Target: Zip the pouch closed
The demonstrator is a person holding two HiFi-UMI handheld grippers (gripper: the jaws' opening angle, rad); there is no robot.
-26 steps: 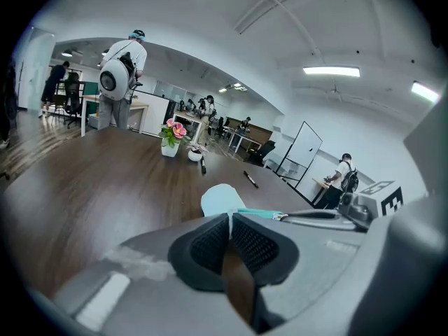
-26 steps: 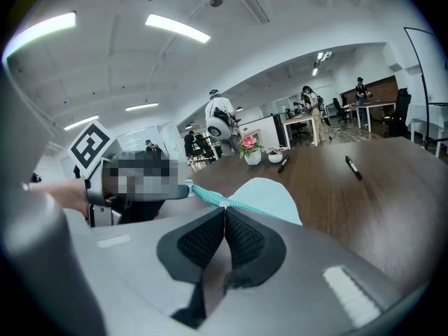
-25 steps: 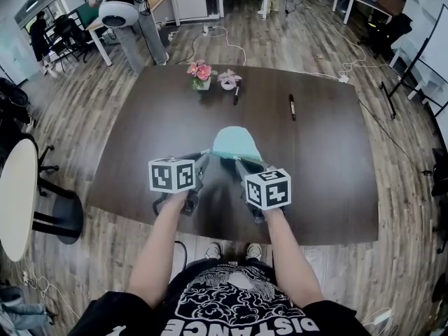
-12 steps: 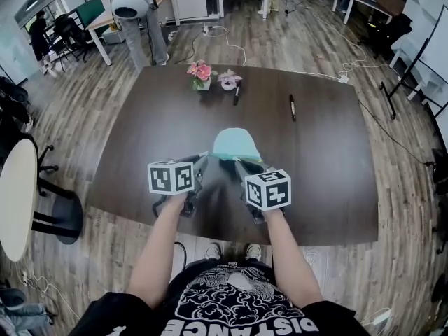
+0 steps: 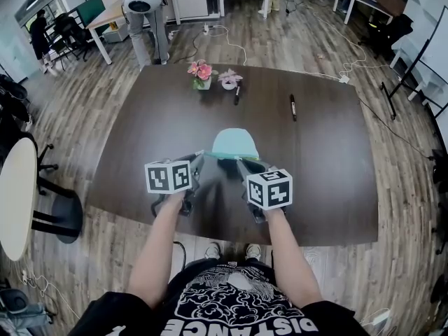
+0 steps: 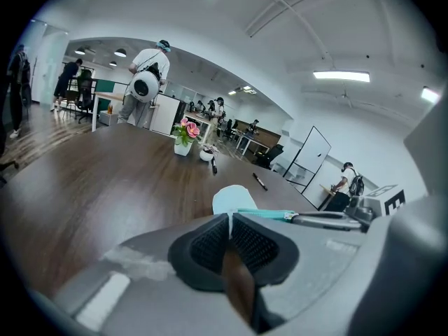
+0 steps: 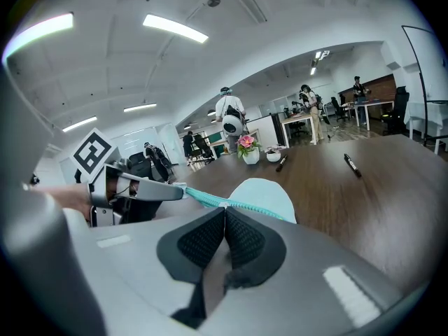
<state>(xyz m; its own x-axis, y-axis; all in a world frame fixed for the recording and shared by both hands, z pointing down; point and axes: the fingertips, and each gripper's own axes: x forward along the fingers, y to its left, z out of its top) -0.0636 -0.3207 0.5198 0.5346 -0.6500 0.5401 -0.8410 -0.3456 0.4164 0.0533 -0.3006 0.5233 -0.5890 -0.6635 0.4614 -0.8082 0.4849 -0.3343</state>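
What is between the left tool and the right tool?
The teal zipper edge of the pouch stretches between the left tool and the right tool, each shut on it. Both gripper views show this.

Brightly, evenly lit from ceiling strip lights (image 7: 175,28). Faintly glossy on the dark surface (image 5: 315,159). Bowed toward the edges, black at corners. Blurred around the left tool (image 6: 229,220).

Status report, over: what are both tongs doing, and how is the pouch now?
Left tongs shut on pouch end. Right tongs shut on its zipper. Pouch on table. Pens, flower pots far off, nothing blocking.
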